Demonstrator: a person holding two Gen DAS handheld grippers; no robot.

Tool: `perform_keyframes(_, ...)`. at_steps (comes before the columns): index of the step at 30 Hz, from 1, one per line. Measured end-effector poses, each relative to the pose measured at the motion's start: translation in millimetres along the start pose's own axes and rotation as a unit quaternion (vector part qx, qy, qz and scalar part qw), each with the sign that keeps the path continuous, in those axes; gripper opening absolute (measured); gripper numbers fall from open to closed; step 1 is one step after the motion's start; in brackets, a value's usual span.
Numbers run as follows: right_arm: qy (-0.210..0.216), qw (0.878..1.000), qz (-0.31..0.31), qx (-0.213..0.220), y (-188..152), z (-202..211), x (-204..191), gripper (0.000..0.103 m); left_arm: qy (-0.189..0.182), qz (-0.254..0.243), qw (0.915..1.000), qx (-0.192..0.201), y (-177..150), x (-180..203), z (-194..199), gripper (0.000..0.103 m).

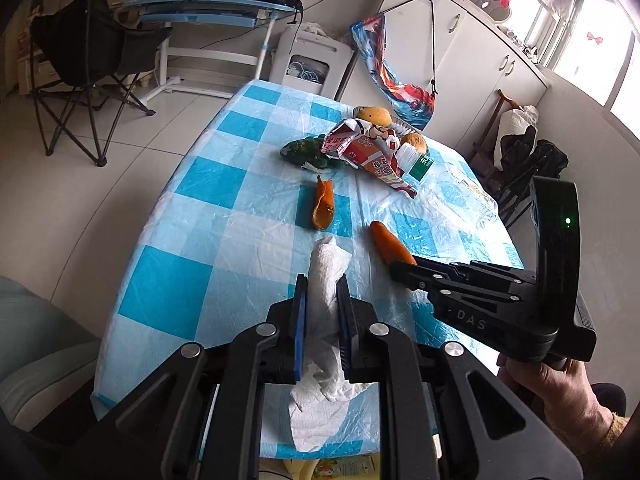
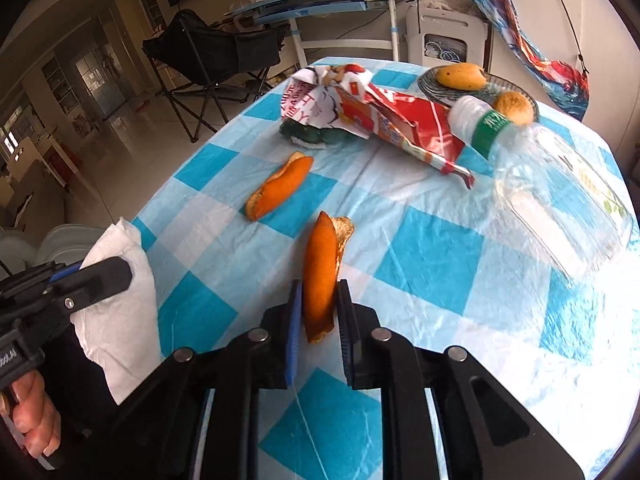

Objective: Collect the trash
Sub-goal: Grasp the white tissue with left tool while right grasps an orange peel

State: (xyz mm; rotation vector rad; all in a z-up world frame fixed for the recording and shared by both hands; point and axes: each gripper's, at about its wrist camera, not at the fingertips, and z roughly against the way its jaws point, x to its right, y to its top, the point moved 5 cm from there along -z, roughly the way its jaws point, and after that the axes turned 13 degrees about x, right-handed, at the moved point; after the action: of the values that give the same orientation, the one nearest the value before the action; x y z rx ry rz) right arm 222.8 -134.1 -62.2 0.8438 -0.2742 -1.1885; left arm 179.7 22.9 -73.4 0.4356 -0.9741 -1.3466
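- The left tongs (image 1: pixel 322 280) are pinching a crumpled white tissue (image 1: pixel 326 268), its loose tail hanging below the pads, presumably so it can be carried off as trash.
- The right tongs (image 2: pixel 319 286) straddle the near orange peel (image 2: pixel 320 264); the left pad seems to touch it, but a sliver of gap shows on the right, so I read them as narrowed around the peel and not yet gripping.
- A second orange peel (image 2: pixel 280 190) lies just beyond, to the left, untouched.
- At the far end sit a crumpled red wrapper (image 2: pixel 384 114), a dark green scrap (image 2: pixel 312 134) beneath it, and a clear plastic bottle (image 2: pixel 552 184) lying on its side to the right.
- The plate (image 2: pixel 430 84) holds fruit, likely not trash.
- The counter (image 2: pixel 432 260) wears a wrinkled blue-and-white checked plastic cover.
- Beyond it, on the tiled floor, are a black folding chair (image 1: pixel 84 56), a blue desk (image 1: pixel 208 14) and white cabinets (image 1: pixel 472 52).
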Motion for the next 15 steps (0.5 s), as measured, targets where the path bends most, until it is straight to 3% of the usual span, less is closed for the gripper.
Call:
perform_keyframes(6, -0.001, 0.999, -0.034, 0.01, -9, 20, 17, 0.018, -0.063, 0.094, 0.9933, 0.023, 4, -13, 9, 0.013)
perform_keyframes(15, 0.012, 0.999, -0.04, 0.019, -5, 23, 17, 0.018, -0.065, 0.164, 0.9836, 0.035, 9, -41, 2, 0.013)
